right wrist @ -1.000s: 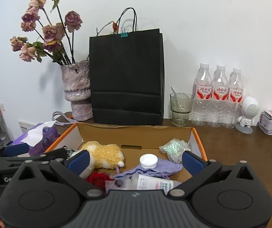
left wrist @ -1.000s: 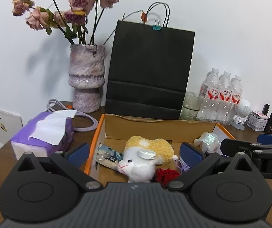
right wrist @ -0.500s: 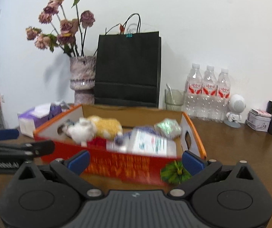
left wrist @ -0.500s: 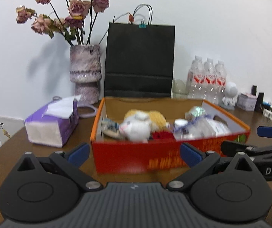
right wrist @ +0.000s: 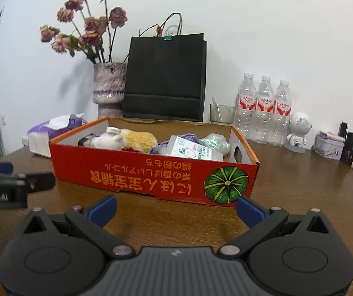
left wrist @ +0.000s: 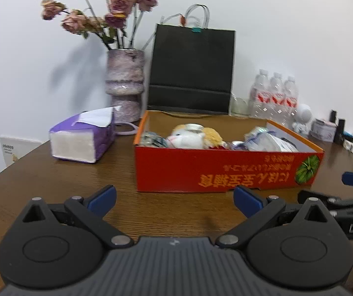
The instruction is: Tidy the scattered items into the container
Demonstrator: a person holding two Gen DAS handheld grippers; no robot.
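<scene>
An orange-red cardboard box (left wrist: 225, 170) (right wrist: 151, 172) stands on the brown table in front of both grippers. Inside lie a white and yellow plush toy (left wrist: 193, 137) (right wrist: 124, 139), a white pouch (right wrist: 191, 150) (left wrist: 270, 143), a shiny wrapped item (right wrist: 213, 141), a purple cloth and a small red thing. My left gripper (left wrist: 175, 201) is open and holds nothing, short of the box's front wall. Over the table near the box's front right corner, my right gripper (right wrist: 175, 208) is open too, with nothing in it. Each gripper shows at the edge of the other's view.
A purple tissue pack (left wrist: 85, 138) lies left of the box. Behind stand a vase of dried roses (left wrist: 124, 86), a black paper bag (left wrist: 192, 69), a glass (right wrist: 222, 114) and three water bottles (right wrist: 262, 111). A small white figure (right wrist: 298, 132) and tins sit far right.
Both grippers have drawn back and down from above the box; its red front wall now faces them. Both remain open, and the items stay in the box.
</scene>
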